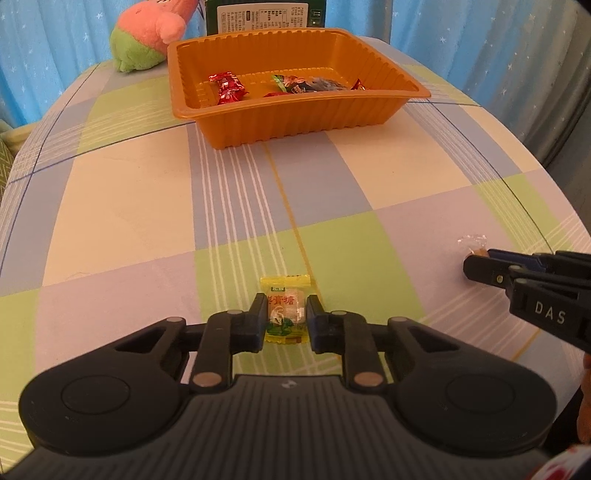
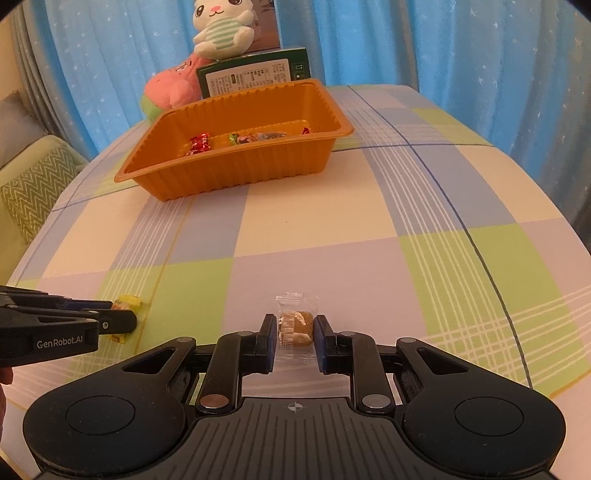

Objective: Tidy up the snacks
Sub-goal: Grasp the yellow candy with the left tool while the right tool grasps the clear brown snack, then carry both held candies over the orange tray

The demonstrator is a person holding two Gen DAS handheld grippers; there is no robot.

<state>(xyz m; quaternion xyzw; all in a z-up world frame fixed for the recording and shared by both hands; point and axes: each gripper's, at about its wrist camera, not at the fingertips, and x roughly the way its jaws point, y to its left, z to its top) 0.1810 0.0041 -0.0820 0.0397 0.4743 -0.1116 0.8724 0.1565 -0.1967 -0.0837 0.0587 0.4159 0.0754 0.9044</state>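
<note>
Here the left gripper (image 1: 286,317) is closed on a yellow candy (image 1: 285,312), its two black fingers (image 1: 258,314) pressing the wrapper from either side while the sweet rests on the checked tablecloth (image 1: 129,206). The right gripper (image 2: 294,332) is likewise clamped, on a brown candy (image 2: 295,328) in a clear wrapper (the crimped end of the wrapper sticks out past the fingertips). Both sweets lie at the near end of the table, well apart from each other.

Farther back stands an orange tray (image 1: 280,122) with ribbed walls. Inside it lie several wrapped sweets, among them red candies (image 1: 227,88) at its left side. Just behind the tray stands a green box (image 2: 255,72), with a pink plush toy (image 1: 151,29) beside it and a white plush toy (image 2: 223,29) on top. Blue curtains (image 2: 406,44) hang behind the table.
</note>
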